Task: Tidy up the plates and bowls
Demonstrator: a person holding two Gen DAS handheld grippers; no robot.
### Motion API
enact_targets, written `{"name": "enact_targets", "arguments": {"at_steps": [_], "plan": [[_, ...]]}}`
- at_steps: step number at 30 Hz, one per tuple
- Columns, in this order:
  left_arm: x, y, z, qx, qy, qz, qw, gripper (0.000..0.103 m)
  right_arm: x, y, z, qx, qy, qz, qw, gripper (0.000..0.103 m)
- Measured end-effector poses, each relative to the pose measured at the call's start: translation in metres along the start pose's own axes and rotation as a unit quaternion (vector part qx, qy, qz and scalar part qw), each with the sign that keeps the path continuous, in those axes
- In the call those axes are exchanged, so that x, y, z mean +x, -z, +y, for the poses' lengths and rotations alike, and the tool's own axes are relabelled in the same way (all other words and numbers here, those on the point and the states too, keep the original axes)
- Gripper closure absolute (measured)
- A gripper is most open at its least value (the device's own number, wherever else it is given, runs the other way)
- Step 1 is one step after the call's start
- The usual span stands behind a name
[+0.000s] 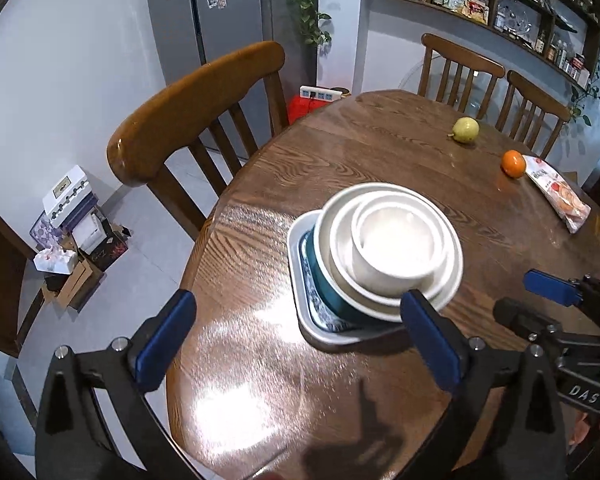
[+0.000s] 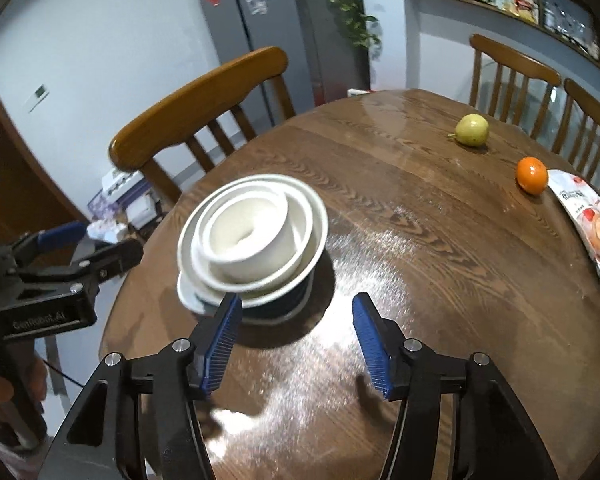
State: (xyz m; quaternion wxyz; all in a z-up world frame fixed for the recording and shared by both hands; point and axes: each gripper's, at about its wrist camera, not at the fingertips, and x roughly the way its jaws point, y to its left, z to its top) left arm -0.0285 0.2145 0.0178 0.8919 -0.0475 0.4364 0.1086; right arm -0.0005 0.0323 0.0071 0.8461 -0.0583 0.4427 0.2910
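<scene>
Your left tool (image 1: pixel 296 344) gapes wide and your right tool (image 2: pixel 296 344) stands apart, both empty. The nested white ceramic bowls (image 1: pixel 392 248) sit stacked on the round wooden surface (image 1: pixel 380 152). Only your left view shows the pale rectangular tray (image 1: pixel 332 334) under them.

Right gripper (image 2: pixel 296 340) low in front, blue fingers (image 2: pixel 223 336) parted with only bare wooden worktop (image 2: pixel 400 208) between them; stack of white bowls (image 2: pixel 252 236) nested on a dark dish just beyond the left-hand finger, not gripped; left gripper (image 2: pixel 84 248) at the left edge, hand (image 2: pixel 4 384) beneath it; pear (image 2: pixel 472 130) and orange (image 2: pixel 532 175) well apart at far right, snack packet (image 2: pixel 588 224) just beside the orange; wooden chair (image 2: pixel 196 108) behind the stack.
</scene>
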Motion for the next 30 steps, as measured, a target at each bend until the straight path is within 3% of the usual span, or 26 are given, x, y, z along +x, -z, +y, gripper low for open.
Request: {"name": "enact_targets", "arguments": {"at_steps": [30], "plan": [[-0.02,0.031,-0.016,-0.012,-0.04,0.007,0.9991,0.001,-0.01,0.014,0.017,-0.038,-0.019,0.005,0.999,0.045]]}}
